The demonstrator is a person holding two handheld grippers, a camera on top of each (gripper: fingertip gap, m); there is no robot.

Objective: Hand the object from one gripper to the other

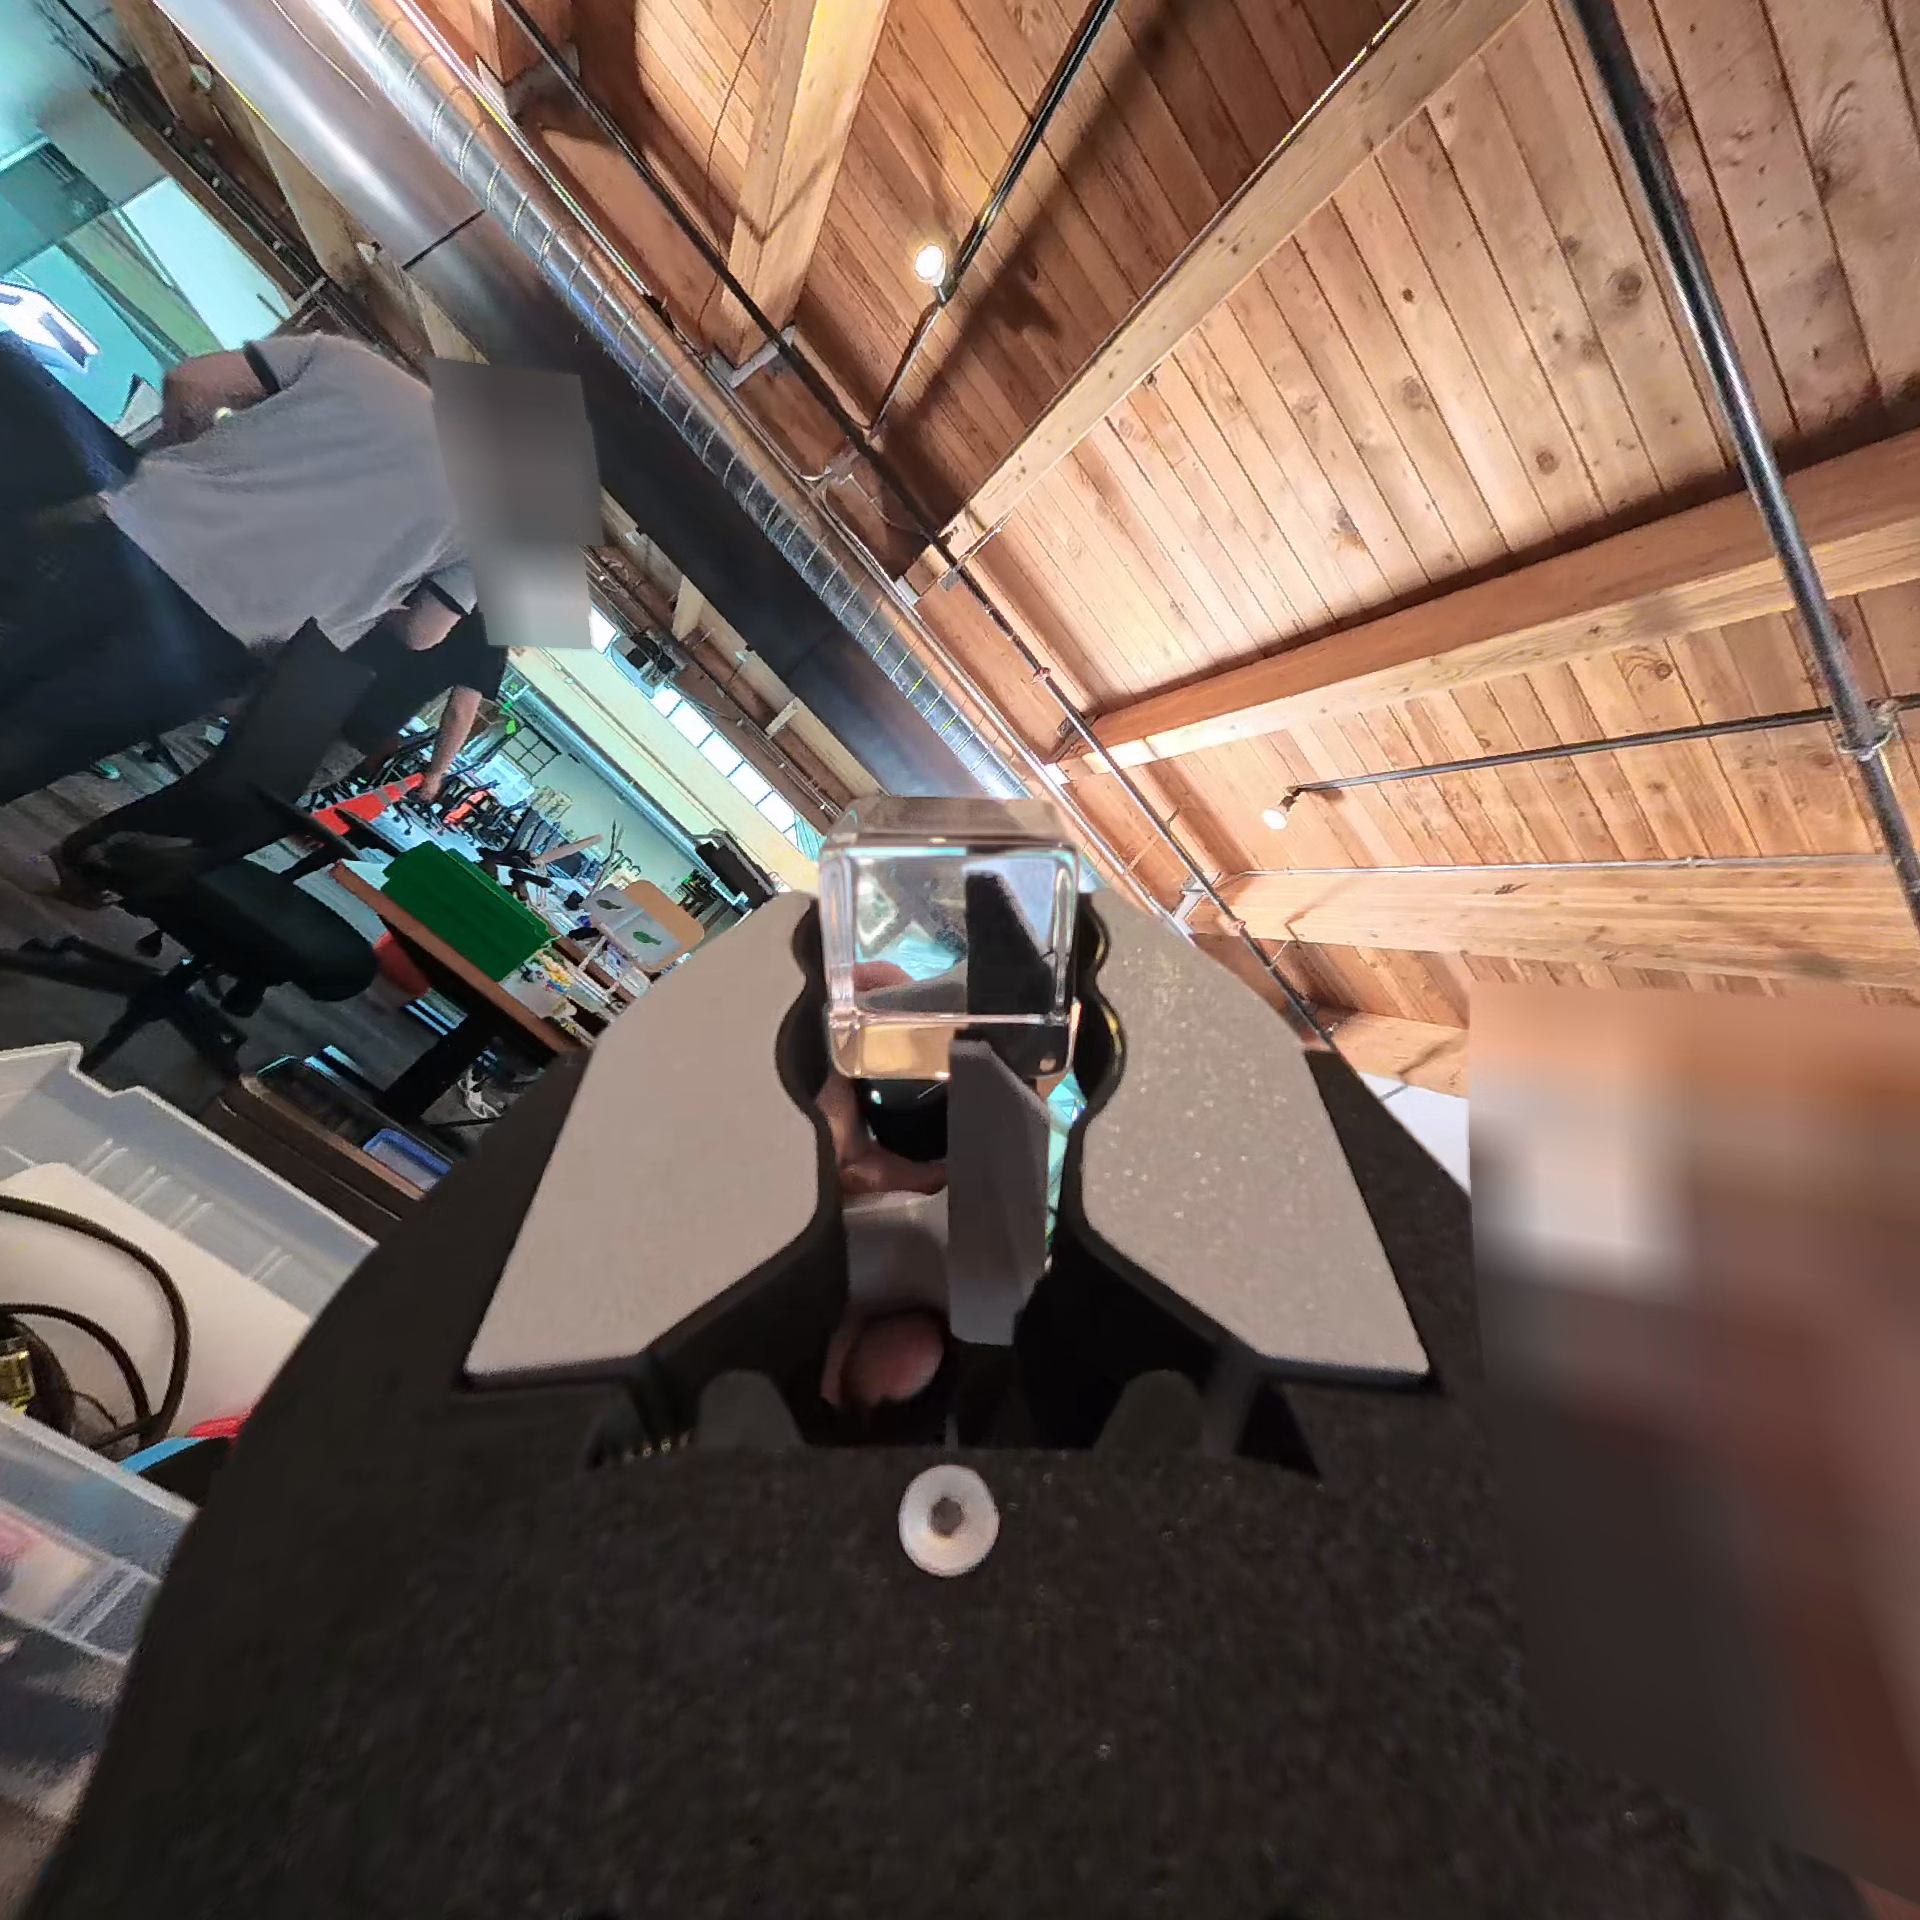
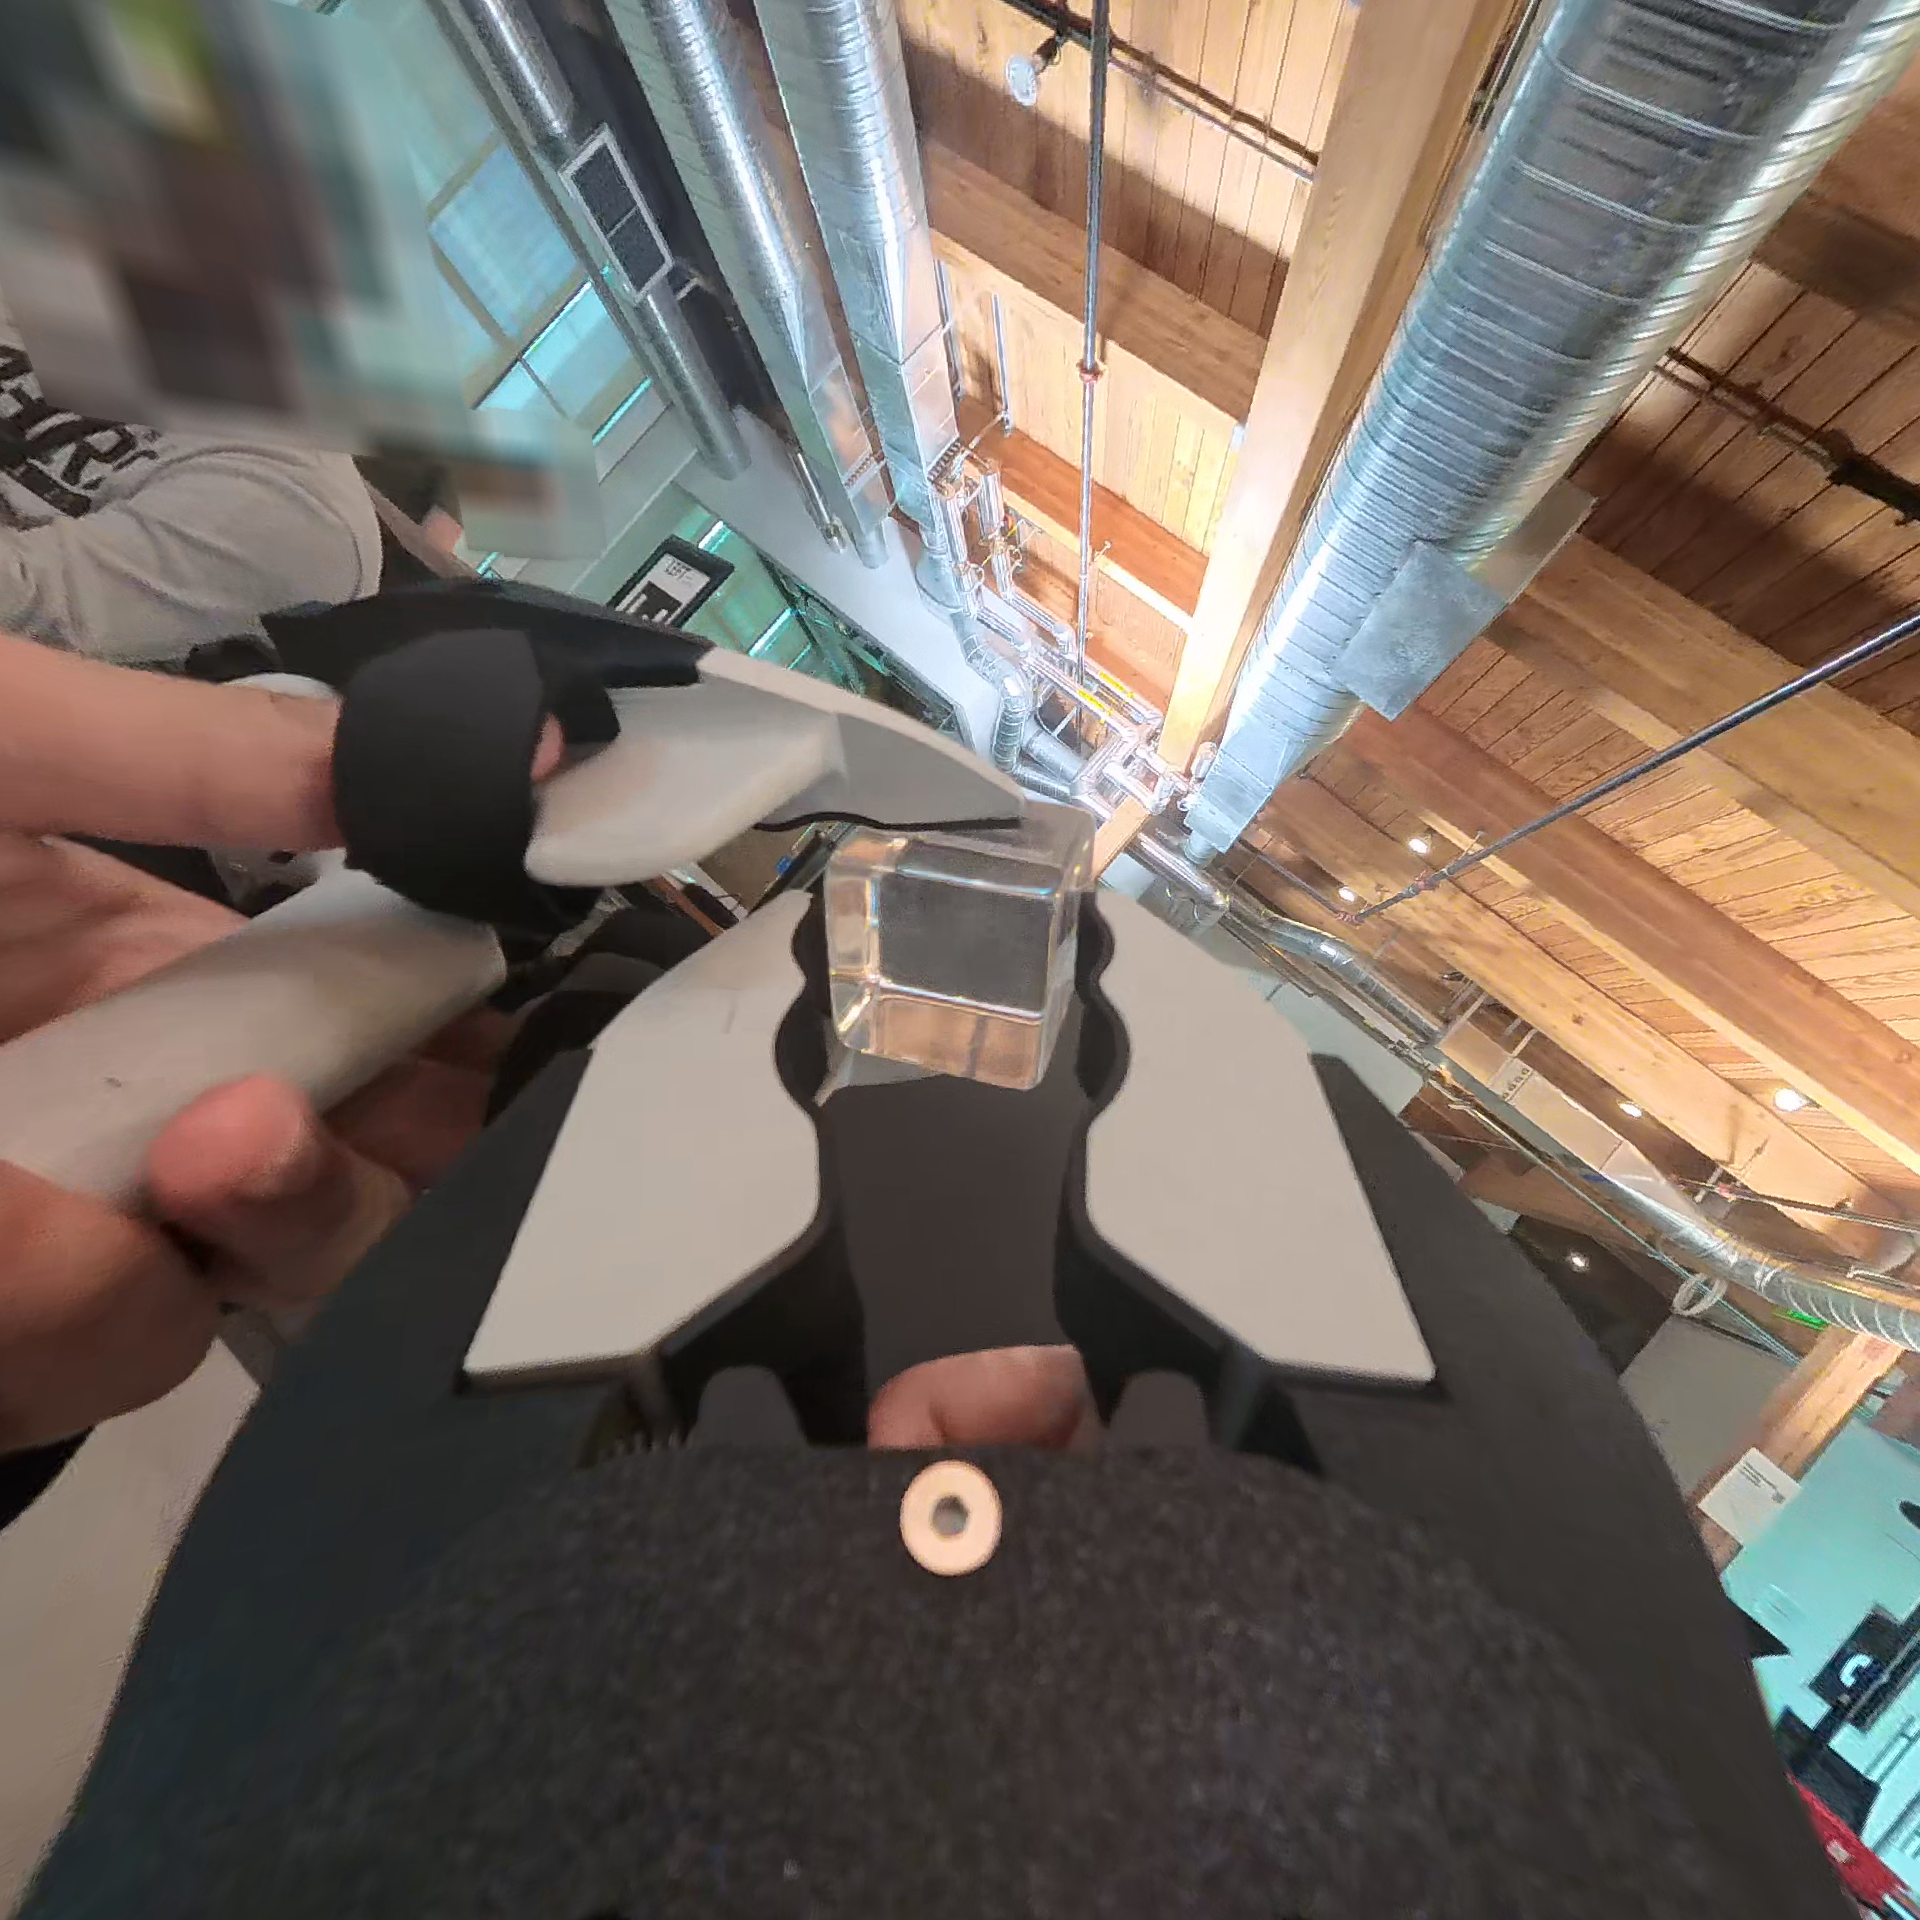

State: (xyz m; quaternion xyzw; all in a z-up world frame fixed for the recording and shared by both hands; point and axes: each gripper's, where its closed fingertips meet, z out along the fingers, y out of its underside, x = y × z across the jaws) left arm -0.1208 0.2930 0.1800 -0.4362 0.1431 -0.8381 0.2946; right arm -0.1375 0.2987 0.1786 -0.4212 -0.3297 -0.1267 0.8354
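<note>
A clear cube [image 1: 948,951] sits between the fingertips of my left gripper [image 1: 948,966], whose grey pads touch its two sides. A grey finger [image 1: 995,1195] of the other gripper shows edge-on just below the cube. In the right wrist view the same clear cube [image 2: 956,966] sits between the fingertips of my right gripper [image 2: 951,977], its pads against both sides. There the left gripper comes in from the left, held by a hand [image 2: 156,748]. Its upper finger [image 2: 831,769] lies on the cube's top face. Its lower finger is mostly hidden behind my right gripper.
Both views point up at a wooden ceiling [image 1: 1455,416] with metal ducts [image 2: 1507,416] and pipes. A seated person in a grey shirt [image 1: 301,488] on an office chair is at the left, beside tables with a green bin [image 1: 462,909]. Clear boxes [image 1: 94,1195] and cables are at the lower left. The tips of both grippers are at nearly the same place.
</note>
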